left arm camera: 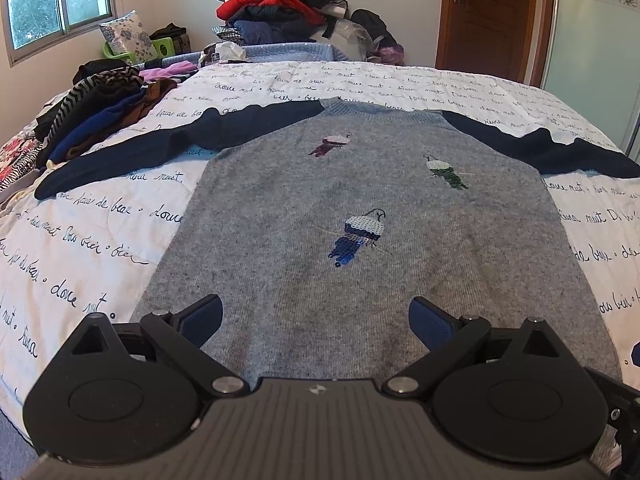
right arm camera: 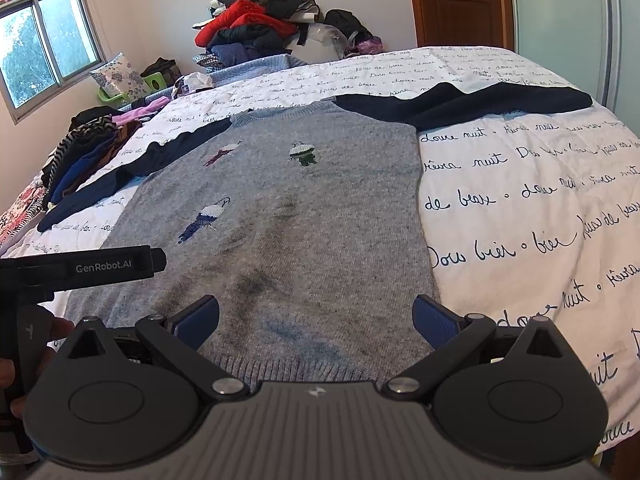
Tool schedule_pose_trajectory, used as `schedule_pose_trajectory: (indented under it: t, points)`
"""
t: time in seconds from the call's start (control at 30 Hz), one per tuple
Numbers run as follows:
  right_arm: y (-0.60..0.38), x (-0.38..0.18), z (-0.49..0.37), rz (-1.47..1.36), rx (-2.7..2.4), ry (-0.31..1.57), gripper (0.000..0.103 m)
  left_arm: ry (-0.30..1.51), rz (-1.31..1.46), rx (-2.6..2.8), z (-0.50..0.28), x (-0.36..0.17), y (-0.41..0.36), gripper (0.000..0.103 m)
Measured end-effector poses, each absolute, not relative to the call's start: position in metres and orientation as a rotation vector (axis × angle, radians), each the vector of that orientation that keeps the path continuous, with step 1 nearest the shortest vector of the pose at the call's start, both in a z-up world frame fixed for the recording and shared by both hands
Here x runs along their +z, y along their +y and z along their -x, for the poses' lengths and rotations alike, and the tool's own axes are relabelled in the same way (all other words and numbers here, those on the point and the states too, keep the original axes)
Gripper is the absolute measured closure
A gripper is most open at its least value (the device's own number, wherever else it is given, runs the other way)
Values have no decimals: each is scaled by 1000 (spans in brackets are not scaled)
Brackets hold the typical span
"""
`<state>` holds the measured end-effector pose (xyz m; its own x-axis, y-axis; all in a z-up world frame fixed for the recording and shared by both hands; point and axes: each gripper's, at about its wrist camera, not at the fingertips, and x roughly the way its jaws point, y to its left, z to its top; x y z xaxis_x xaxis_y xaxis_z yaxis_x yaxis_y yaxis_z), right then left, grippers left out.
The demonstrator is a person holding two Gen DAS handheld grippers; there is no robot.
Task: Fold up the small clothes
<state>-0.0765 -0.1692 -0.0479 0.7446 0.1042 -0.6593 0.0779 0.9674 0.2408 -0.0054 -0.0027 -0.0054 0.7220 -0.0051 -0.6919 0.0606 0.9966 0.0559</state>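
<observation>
The small grey sweater (left arm camera: 360, 220) lies face up and flat on the bed (left arm camera: 100, 248), neck toward the far side, hem toward the camera, both navy sleeves spread out to the sides; three embroidered birds and some darker smudges mark its front. The left hand-held gripper (left arm camera: 316, 320) hovers over the lower part of the body with its jaws spread wide and nothing between them, and the right hand-held gripper (right arm camera: 316, 320) does the same just above the ribbed hem, also spread and empty; the left one's body shows at the left edge of the right wrist view, so the two sit close together. The likely trouble is in the pinch: the knit lies right on the printed quilt (right arm camera: 520, 200), so a deep bite may take quilt along with the sweater and drag it, while a shallow one may catch only the top layer and let the back slide out of line. With the two grippers this near each other, they may also bump when reaching for the same edge. The left sleeve (left arm camera: 132, 156) runs out toward a heap of folded clothes (left arm camera: 92, 120), and its cuff may snag there. The right sleeve (right arm camera: 460, 104) ends near the bed's right edge. Open quilt lies on both sides of the body and beyond the neck.
</observation>
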Motion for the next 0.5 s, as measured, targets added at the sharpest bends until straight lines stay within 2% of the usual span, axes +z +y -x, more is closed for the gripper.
schedule_pose_trajectory:
  t: [0.5]
  points:
    - [-171, -50, 77, -268, 14, 736, 0, 770, -76, -33, 5, -7, -2, 5]
